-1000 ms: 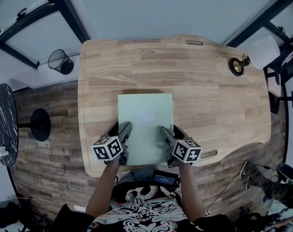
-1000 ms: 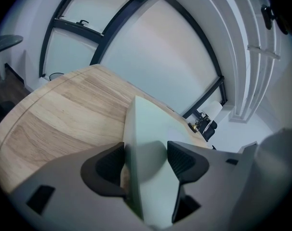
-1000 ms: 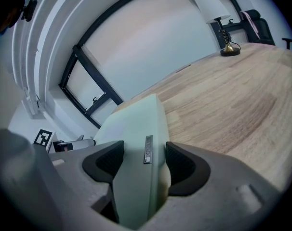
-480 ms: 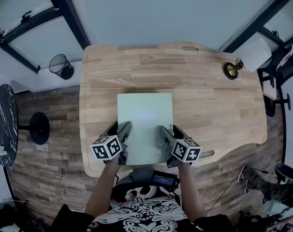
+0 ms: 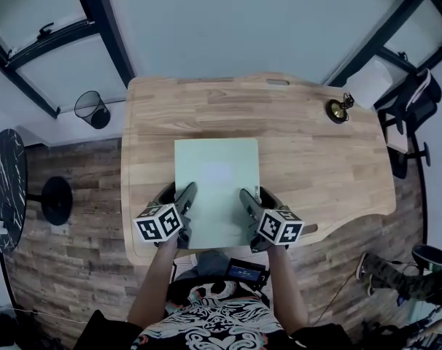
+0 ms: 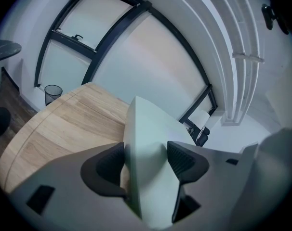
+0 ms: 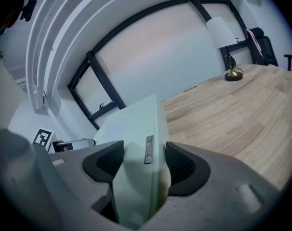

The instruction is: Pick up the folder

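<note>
A pale green folder (image 5: 216,188) lies flat over the near middle of the wooden desk (image 5: 316,159). My left gripper (image 5: 183,211) is shut on its near left edge. My right gripper (image 5: 248,210) is shut on its near right edge. In the left gripper view the folder (image 6: 146,138) fills the gap of the left gripper (image 6: 145,163), pinched by both dark pads. The right gripper view shows the folder (image 7: 136,129) clamped in the right gripper (image 7: 143,160), a small label on its edge. Whether the folder touches the desk cannot be told.
A lamp with a white shade (image 5: 367,84) and brass base (image 5: 336,110) stands at the desk's far right corner. On the floor sit a black mesh bin (image 5: 92,108) at the left, a round dark side table (image 5: 6,188), and a chair (image 5: 414,100) at the right.
Both grippers and the folder keep their place in the head view. The desk has shrunk slightly and the lamp has slid left, as the camera moved.
</note>
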Demonstrator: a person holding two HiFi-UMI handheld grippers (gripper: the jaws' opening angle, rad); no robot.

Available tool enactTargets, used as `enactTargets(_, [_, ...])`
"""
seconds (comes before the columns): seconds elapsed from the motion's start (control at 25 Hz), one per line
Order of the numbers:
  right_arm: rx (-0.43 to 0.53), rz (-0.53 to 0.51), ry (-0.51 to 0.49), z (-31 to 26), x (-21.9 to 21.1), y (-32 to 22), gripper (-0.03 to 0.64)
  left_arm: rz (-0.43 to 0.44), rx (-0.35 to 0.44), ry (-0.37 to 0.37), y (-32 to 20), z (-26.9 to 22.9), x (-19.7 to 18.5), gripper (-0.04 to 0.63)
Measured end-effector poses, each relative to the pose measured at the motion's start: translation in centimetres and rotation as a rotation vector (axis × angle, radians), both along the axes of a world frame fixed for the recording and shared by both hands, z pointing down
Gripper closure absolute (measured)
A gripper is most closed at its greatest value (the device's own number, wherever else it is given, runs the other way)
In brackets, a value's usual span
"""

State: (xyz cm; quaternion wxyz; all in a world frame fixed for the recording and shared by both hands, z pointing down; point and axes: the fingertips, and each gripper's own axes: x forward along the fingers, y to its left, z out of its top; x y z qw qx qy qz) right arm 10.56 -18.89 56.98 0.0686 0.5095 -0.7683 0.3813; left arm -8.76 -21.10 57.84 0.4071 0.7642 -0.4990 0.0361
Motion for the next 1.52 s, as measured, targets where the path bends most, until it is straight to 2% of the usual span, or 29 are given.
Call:
enactTargets(1.04, [0.131,0.034,0.006,-5.5,-0.2,4.7,0.351,0.025,0.129,-0.018,4.0,-6.1,-0.2,0.322])
enactTargets(1.52, [0.141,0.042,0.01,-5.8,0.1,6.6,0.35,0.031,0.139,-0.024,5.7,-6.7,0.2,0.322])
